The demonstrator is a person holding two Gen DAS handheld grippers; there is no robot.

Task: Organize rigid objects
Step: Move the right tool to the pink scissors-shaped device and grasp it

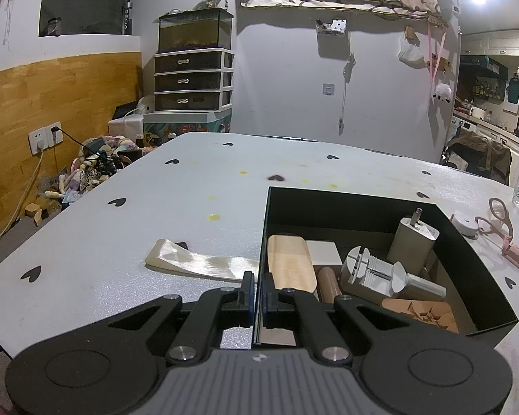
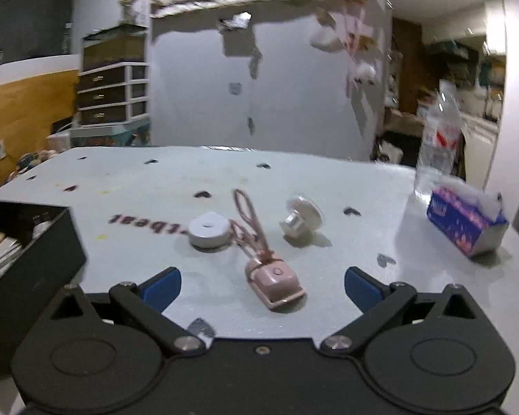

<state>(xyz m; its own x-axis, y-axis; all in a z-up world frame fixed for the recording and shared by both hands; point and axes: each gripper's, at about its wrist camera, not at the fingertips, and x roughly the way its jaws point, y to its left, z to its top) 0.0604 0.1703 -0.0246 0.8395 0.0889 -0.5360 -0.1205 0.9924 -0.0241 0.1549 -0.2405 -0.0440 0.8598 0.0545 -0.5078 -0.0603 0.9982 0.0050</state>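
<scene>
Left gripper (image 1: pixel 258 297) is seen clamped on the near wall of the open black rectangular box (image 1: pixel 474 269). Right gripper (image 2: pixel 263 288) is held wide apart; the pink plastic eyelash curler (image 2: pixel 266 269) is seen lying on the table between its blue pads.

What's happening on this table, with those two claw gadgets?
Someone is tidying small hard objects into a black box. The left claw is shut on the box's near wall, gripping it. The right claw is wide open and empty above a pink eyelash curler. A white round tape measure and a white suction hook are not yet boxed.
</scene>
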